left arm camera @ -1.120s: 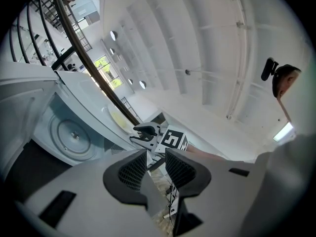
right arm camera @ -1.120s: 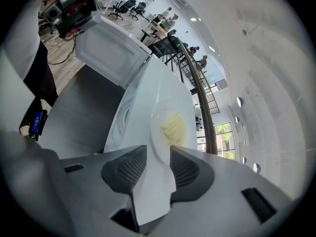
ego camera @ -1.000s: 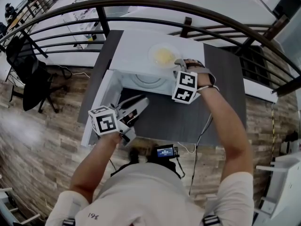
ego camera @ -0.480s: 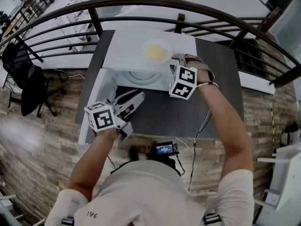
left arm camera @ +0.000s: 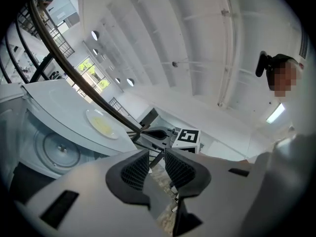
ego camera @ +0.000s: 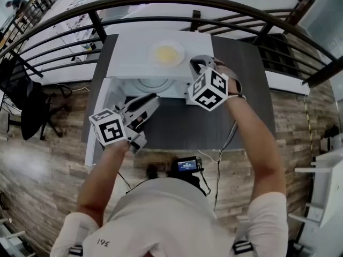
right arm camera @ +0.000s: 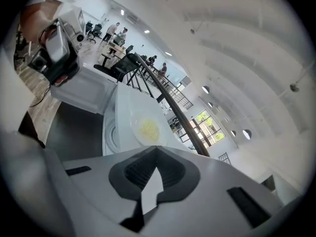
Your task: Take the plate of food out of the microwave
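Head view: a dark table [ego camera: 252, 116] carries the white microwave [ego camera: 131, 63], with its door [ego camera: 102, 98] swung open at nine o'clock. The plate of food [ego camera: 166, 53] sits on the microwave's roof, at twelve o'clock from the glass turntable [ego camera: 155, 84] inside. The right gripper [ego camera: 197, 64] hangs at the plate's three o'clock, its jaws just closed together on nothing. The left gripper [ego camera: 151, 100], at the turntable's six o'clock, has its jaws apart — nothing between them.

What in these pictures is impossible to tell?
- The food on the plate: a pale yellow patch, too small in every view to name.
- The microwave interior: head view, mostly hidden under its own top.
- The small screen: head view, too small to read.
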